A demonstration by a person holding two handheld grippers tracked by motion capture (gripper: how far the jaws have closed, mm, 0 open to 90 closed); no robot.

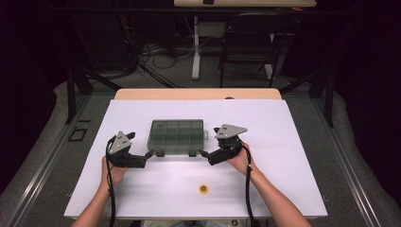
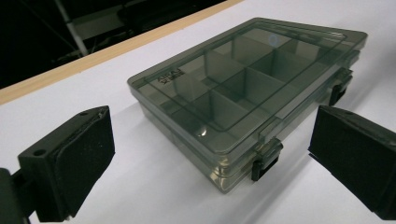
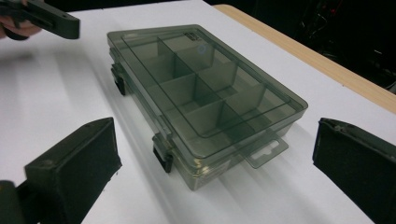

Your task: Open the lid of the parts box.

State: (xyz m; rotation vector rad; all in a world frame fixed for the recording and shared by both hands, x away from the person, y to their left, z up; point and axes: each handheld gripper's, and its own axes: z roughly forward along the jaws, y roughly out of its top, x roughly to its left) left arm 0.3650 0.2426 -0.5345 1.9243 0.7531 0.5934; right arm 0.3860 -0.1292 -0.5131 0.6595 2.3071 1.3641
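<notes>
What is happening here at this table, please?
A person holds a two-jaw gripper in each hand, on either side of a closed, smoky-clear compartment box on the white table. The left gripper and right gripper both point at the near edge of the box, where its two black latches sit. Both grippers are open and touch nothing. The latches look shut. A small yellow round thing lies nearer the person.

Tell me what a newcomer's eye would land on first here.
First comes the smoky clear plastic box, lid closed over empty compartments, at the middle of the white table. Next, the left gripper and right gripper, both open, aimed at the two black latches on its near edge. Last, a small yellow disc lies alone nearer the person.
</notes>
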